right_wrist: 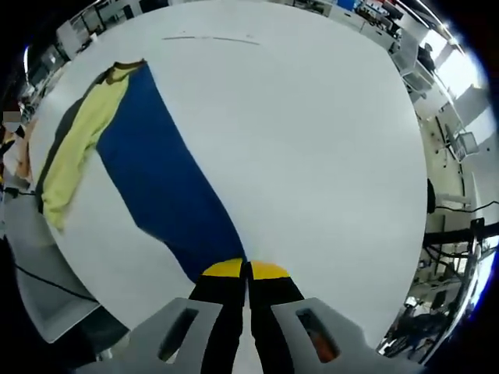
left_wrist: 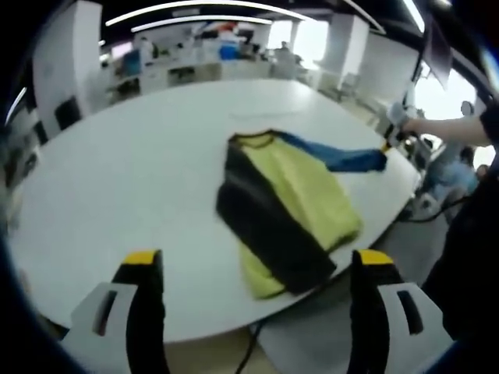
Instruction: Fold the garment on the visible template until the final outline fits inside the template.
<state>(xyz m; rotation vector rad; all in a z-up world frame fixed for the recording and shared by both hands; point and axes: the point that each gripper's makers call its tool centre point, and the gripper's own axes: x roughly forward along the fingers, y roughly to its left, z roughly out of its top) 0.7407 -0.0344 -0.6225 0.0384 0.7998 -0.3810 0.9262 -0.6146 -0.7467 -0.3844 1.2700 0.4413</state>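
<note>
A: What has each gripper got?

B: The right gripper [right_wrist: 246, 270] has its jaws pinched together on the tip of the blue sleeve [right_wrist: 160, 175], drawn out flat and long across the table [right_wrist: 312, 140]. The left gripper [left_wrist: 257, 261] is wide open, holding nothing, short of the near table edge.

A: And the garment [left_wrist: 284, 206]?

B: Lying on the table by that edge, yellow and black, partly folded over itself. I'd judge it light, limp and floppy; grip at a cuff, hem or corner, since the middle would bunch.

A: Any template, labels, writing?

B: A faint line [right_wrist: 210, 37] far up the table; no readable writing.
</note>
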